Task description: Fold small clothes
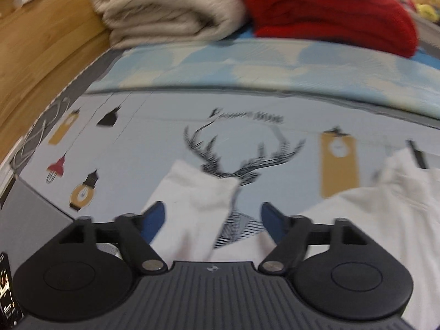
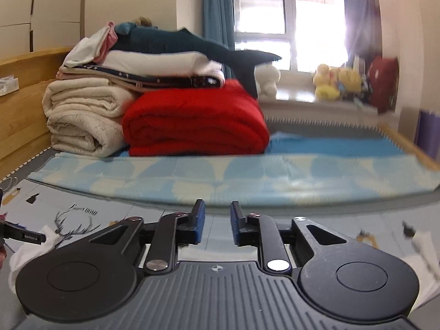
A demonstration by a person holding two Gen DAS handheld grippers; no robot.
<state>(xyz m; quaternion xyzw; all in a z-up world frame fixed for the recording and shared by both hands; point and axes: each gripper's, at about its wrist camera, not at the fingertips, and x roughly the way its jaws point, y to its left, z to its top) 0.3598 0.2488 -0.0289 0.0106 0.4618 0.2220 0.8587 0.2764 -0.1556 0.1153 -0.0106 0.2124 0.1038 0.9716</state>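
A small white garment (image 1: pixel 385 220) lies spread on a pale sheet printed with a deer and lanterns (image 1: pixel 137 143). One white sleeve (image 1: pixel 192 206) runs up between the blue pads of my left gripper (image 1: pixel 213 220), which is open around it. My right gripper (image 2: pixel 217 222) hovers above the sheet, its blue pads a small gap apart with nothing between them. In the right wrist view the garment shows at the far left (image 2: pixel 27 255) and far right (image 2: pixel 426 261) edges, and the left gripper's finger (image 2: pixel 24 236) shows at the left.
Folded cream blankets (image 2: pixel 82 118) and a red blanket (image 2: pixel 198 121) are stacked at the back, with more folded laundry and a plush shark (image 2: pixel 192 41) on top. A blue-and-cream mat (image 2: pixel 247 178) lies in front. A wooden bed frame (image 1: pixel 41 55) runs along the left.
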